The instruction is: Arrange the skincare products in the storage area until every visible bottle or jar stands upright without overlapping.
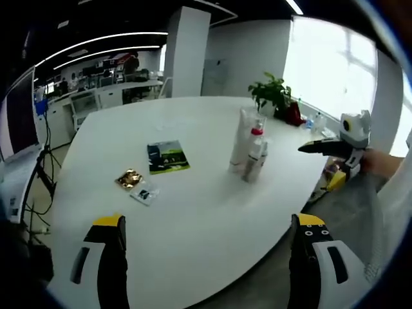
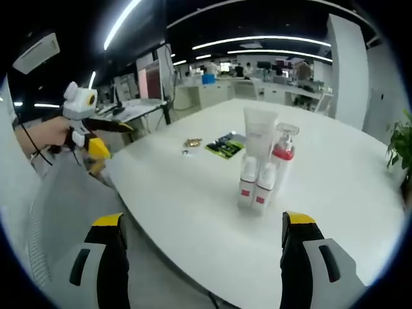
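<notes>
A cluster of skincare products stands upright on the white table [image 1: 193, 116]: a tall white tube [image 1: 240, 136], a clear pump bottle with a red collar [image 1: 257, 143] and small white bottles [image 1: 252, 169]. In the right gripper view the tube [image 2: 259, 136], the pump bottle [image 2: 283, 154] and two small bottles [image 2: 247, 183] stand close together, touching or nearly so. My left gripper [image 1: 210, 222] is open and empty, over the near table edge. My right gripper [image 2: 203, 220] is open and empty, off the table edge [image 2: 193, 199]. The right gripper [image 1: 304, 149] hangs right of the cluster. The left gripper [image 2: 127, 127] hangs far left.
A green booklet [image 1: 167, 156], a gold packet [image 1: 129, 178] and a small card [image 1: 145, 193] lie left of the cluster. A potted plant [image 1: 273, 93] stands at the far table edge. Desks and monitors fill the room behind.
</notes>
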Demonstrator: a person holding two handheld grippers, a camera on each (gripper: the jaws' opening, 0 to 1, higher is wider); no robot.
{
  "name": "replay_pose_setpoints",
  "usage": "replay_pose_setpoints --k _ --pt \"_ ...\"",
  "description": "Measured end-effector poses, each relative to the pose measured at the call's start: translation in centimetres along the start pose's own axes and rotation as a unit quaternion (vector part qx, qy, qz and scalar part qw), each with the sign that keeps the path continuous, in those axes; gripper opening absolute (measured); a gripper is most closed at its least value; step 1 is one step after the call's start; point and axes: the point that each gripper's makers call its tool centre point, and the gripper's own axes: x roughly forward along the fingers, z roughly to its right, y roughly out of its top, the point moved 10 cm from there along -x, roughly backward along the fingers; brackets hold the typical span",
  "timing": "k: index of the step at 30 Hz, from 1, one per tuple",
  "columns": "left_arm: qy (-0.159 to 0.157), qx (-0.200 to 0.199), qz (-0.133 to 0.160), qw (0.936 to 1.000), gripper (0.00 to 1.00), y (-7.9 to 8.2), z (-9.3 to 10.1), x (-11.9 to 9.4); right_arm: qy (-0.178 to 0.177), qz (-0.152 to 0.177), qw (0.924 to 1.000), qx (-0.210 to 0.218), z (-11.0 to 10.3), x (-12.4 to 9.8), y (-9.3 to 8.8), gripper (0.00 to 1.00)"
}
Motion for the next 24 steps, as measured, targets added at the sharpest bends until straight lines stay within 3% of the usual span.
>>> replay_pose_setpoints --k 9,24 --pt "0.002 0.005 -0.017 0.9998 0.99 2.5 -1.2 3.3 -0.005 0.000 1.0000 0.005 0.2 0.0 -0.1 0.99" --pt "-0.012 0.012 -0.053 0.9984 0.97 4.2 -2.5 8.2 -0.015 -0.004 0.9995 0.026 0.6 -0.1 -0.3 0.98"
